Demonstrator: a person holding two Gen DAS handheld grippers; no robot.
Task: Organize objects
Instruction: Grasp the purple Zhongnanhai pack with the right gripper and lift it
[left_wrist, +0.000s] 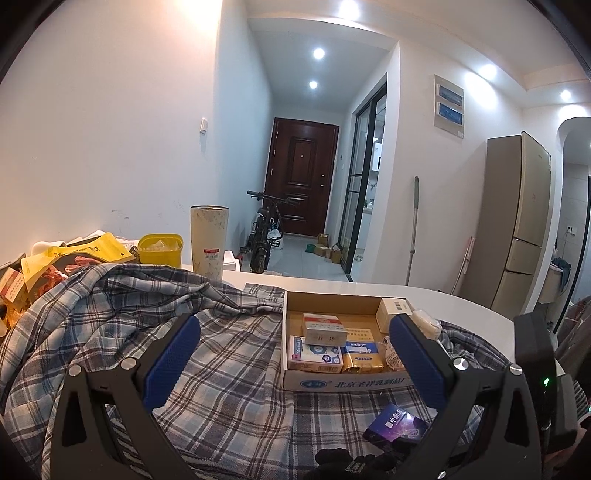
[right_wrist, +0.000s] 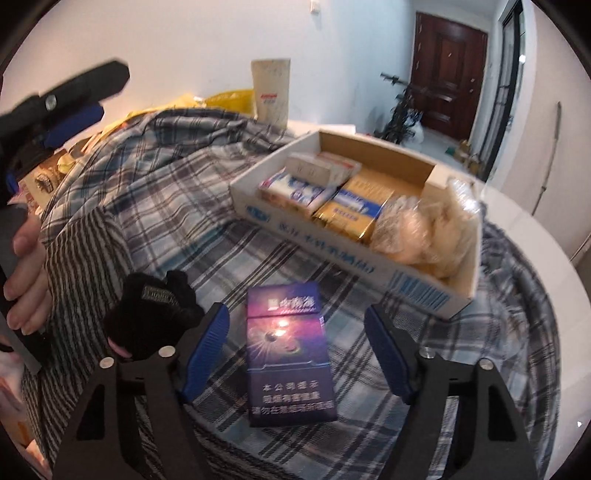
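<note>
A purple cigarette pack (right_wrist: 288, 354) lies flat on a plaid shirt (right_wrist: 184, 184), and it also shows low in the left wrist view as the pack (left_wrist: 395, 424). My right gripper (right_wrist: 295, 312) is open and straddles the pack, with a gap at each blue pad. Just beyond stands a shallow cardboard box (right_wrist: 332, 254) holding several small packs and a clear bag of pale items. My left gripper (left_wrist: 294, 321) is open and empty, held above the shirt (left_wrist: 221, 350) and facing the box (left_wrist: 332, 384). A black glove (right_wrist: 155, 314) lies left of the pack.
A tall cream tumbler (left_wrist: 209, 240), a yellow tub (left_wrist: 160, 249) and snack bags (left_wrist: 55, 266) crowd the table's far left. The white round table (left_wrist: 369, 291) ends just past the box. A hand (right_wrist: 26, 280) grips the left gripper's handle at the left edge.
</note>
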